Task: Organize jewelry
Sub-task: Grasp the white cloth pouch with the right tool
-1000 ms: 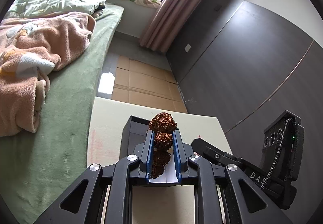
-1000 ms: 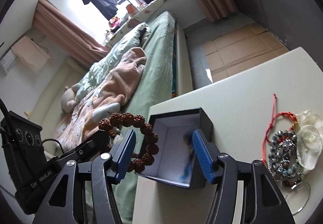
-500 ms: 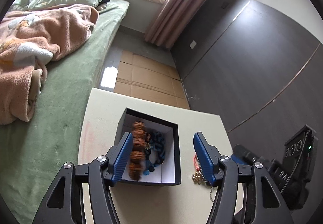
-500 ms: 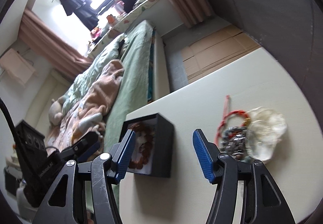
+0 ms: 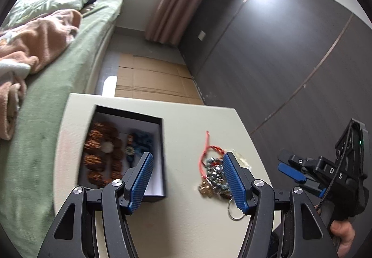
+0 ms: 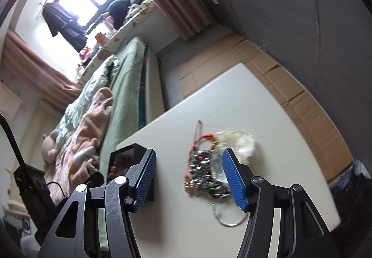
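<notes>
Left gripper [image 5: 187,179], jaws apart and empty, having just been opening, above the table [image 5: 186,123]. Brown bead bracelet [image 5: 102,153] lies in the black box [image 5: 162,141] (beside a blue piece [image 5: 141,141]). Right gripper [image 6: 188,180], jaws apart, empty, over the jewelry pile [image 6: 204,172], just beside the box.

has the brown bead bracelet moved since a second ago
Yes. The bracelet was clamped in the left tongs above the box; the tongs have just opened, and it lies inside, beside the blue beads.
</notes>
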{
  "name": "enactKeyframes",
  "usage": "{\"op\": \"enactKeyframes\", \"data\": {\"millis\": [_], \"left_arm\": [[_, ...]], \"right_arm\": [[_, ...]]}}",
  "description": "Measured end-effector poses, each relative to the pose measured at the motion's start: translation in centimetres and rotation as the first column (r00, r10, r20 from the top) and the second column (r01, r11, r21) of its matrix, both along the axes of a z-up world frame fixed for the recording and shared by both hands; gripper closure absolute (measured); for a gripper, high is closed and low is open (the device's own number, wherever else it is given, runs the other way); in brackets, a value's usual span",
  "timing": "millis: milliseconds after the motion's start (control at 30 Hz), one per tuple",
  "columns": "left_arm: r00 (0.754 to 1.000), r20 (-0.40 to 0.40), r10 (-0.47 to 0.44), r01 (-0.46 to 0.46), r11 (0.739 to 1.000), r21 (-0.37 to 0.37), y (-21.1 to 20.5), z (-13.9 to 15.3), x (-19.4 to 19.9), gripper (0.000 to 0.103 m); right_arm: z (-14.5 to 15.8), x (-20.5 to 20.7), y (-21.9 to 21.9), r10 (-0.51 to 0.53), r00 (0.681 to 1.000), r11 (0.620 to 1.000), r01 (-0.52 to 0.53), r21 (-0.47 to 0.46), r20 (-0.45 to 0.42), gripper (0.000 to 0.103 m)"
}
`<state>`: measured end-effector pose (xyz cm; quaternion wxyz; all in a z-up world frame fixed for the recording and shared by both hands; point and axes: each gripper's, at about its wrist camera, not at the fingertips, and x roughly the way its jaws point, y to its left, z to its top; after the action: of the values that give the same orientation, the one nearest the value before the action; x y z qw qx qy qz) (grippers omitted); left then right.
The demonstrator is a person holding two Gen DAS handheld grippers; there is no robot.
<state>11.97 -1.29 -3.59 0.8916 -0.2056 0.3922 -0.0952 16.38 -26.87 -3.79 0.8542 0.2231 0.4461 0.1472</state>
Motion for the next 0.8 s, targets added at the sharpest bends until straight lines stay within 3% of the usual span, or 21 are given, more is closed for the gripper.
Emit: {"op": "enactKeyframes", "data": {"millis": [533, 800], "left_arm": [[0.983, -0.076, -0.165, 0.172, 0.981, 0.086, -8.2, -3.6, 1.0, 0.04], [0.962, -0.147, -0.231, 0.252, 0.957, 0.147, -11.8, -6.1, 1.0, 0.05]], "right_arm": [[-3.4, 1.2, -4.4, -0.056, 0.989, 0.998, 0.055, -0.008, -0.137, 0.043], [-2.8, 0.7, -6.6, -0.072, 0.989, 0.997, 0.069, -0.023, -0.129, 0.043]]}}
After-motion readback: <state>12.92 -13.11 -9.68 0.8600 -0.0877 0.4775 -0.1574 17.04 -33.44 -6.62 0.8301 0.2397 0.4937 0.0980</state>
